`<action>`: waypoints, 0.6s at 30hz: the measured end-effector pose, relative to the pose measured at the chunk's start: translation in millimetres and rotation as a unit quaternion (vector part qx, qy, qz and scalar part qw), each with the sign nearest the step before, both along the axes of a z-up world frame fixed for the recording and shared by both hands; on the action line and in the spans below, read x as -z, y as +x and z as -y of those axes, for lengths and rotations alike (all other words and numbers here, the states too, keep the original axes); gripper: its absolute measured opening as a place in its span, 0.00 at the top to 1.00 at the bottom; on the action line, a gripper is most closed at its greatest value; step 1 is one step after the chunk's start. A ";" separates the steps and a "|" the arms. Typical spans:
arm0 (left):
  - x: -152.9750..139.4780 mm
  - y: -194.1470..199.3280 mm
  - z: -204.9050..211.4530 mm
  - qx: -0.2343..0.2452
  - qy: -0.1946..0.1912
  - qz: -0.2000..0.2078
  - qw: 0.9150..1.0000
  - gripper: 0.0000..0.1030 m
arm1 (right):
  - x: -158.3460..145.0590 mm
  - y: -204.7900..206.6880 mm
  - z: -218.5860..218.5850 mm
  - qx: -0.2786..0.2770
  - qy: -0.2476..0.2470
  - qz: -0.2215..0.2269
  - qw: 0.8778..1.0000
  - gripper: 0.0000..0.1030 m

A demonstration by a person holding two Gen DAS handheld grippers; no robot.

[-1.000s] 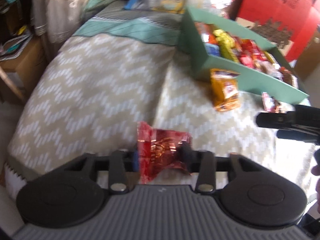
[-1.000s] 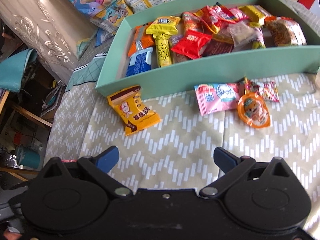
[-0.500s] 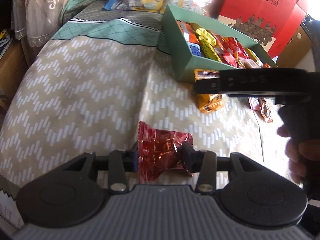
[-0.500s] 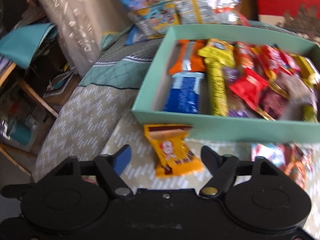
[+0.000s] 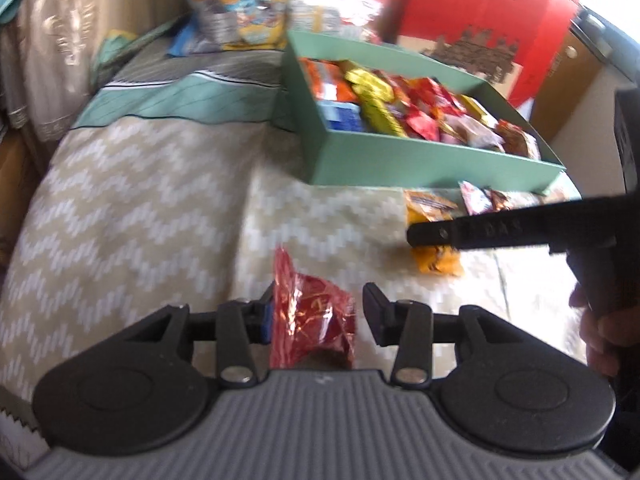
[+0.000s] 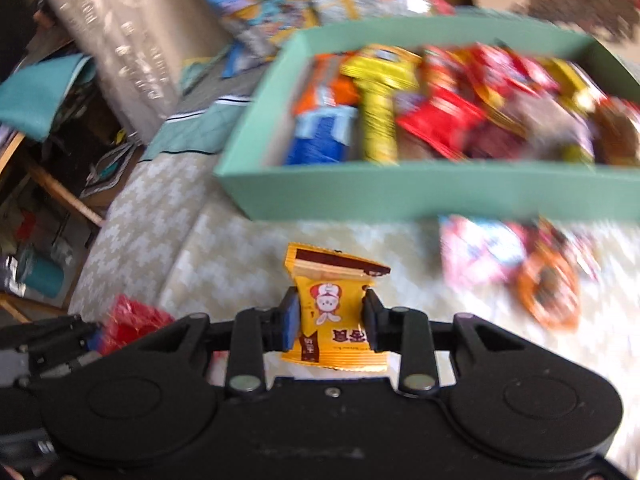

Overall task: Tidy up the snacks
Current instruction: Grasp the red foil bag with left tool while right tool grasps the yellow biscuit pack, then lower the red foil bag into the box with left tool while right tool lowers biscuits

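Clamping from both sides, the right gripper (image 6: pixel 331 322) has its fingers pressed against a yellow snack packet (image 6: pixel 334 304) printed with a small cartoon figure and a brown band across its top; those fingers have just been closing, and the packet sits squarely between them, pinched at its middle above the chevron-patterned cloth (image 6: pixel 224 264). The left gripper (image 5: pixel 318 316) has a crinkled red foil packet (image 5: pixel 314 312) between its fingers: the blue-padded left finger (image 5: pixel 264 316) lies against the foil, while a sliver of gap shows between the wrapper and the right finger, so the fingers stand slightly apart and not clamped. In the left wrist view the right gripper reaches in from the right edge as a long black bar over the yellow packet (image 5: pixel 434 236), with part of a hand (image 5: pixel 600 332) below it. Just beyond both packets stands the mint green box (image 6: pixel 420 192), crowded with wrapped snacks: a blue one (image 6: pixel 320 140), a yellow one (image 6: pixel 378 120) and several red ones. A pink packet (image 6: pixel 480 256) and a round orange one (image 6: pixel 550 288) lie on the cloth close to the box's near wall, blurred. Cartoon-printed bags (image 5: pixel 240 20) and a red carton (image 5: pixel 488 20) stand behind the box.
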State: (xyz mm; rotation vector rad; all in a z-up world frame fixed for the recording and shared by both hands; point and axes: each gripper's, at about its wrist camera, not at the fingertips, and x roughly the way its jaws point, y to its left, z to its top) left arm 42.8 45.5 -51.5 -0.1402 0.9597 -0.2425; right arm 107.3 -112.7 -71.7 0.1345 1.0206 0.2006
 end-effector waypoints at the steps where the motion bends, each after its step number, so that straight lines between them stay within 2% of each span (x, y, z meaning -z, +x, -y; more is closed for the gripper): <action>1: 2.1 1.3 3.5 0.005 -0.002 -0.008 1.000 0.58 | 0.6 -4.7 8.6 0.010 0.004 -0.004 1.000 0.70; 3: 9.4 4.5 9.4 0.011 -0.001 -0.028 1.000 0.52 | 1.1 -13.5 23.1 0.026 0.014 -0.008 1.000 0.70; 6: 12.5 3.3 18.8 0.011 0.028 -0.033 0.999 0.51 | 2.3 -24.6 39.8 0.041 0.020 -0.009 0.999 0.70; 8: 12.7 2.4 23.1 0.010 0.045 -0.034 0.998 0.55 | 4.4 -28.6 49.4 0.050 0.028 -0.009 0.998 0.70; 10: 10.2 1.2 24.5 0.003 0.051 -0.033 0.998 0.72 | 6.0 -31.6 56.9 0.056 0.037 -0.008 0.998 0.70; 18: -14.7 0.9 35.1 0.002 0.060 -0.012 0.998 0.72 | -3.7 -39.4 65.1 0.052 0.066 0.015 0.996 0.70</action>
